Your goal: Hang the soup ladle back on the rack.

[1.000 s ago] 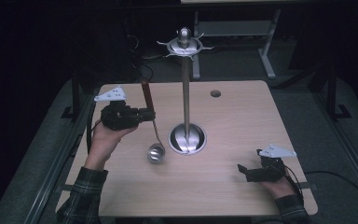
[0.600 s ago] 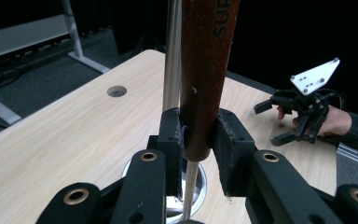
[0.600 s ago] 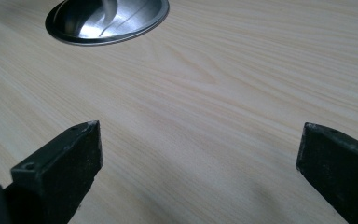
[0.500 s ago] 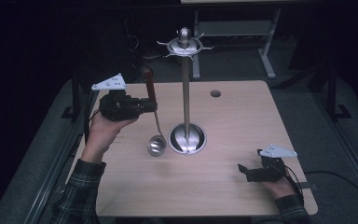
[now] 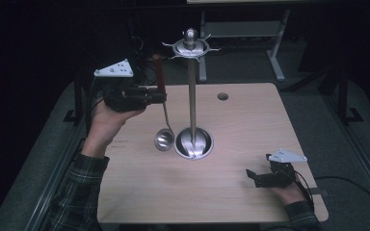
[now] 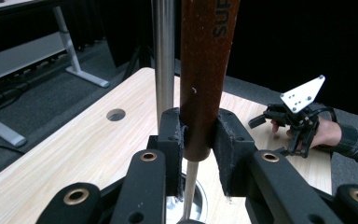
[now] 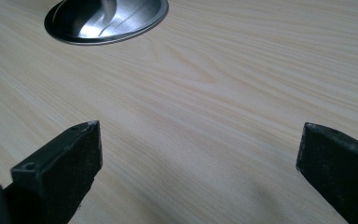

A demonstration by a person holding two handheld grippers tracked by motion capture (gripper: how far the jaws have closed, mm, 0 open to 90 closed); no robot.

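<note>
Now, nearest first.
Left claw: the left claw (image 6: 197, 140) is clamped on the brown wooden handle of the ladle (image 6: 205, 74), which hangs upright below it.
Grip risk: the pads (image 6: 171, 140) hold the handle near its lower end, so most of its length stands above the claw; I judge it could tip or slide if the squeeze loosens.
Pole: the steel stand (image 5: 191, 96) rises just beyond the claw, close beside the handle; a sideways drift could knock it.
Bowl: in the high view the ladle's bowl (image 5: 164, 140) hangs under the claw, just beside the stand's round base (image 5: 193, 143); a swing could clip it.
Hooks: the hook ring (image 5: 191, 46) sits above and beyond the claw; misjudging the height would miss a hook.
Right claw: the right claw (image 7: 198, 163) rests wide and empty on the table (image 5: 250, 120), well apart.
</note>
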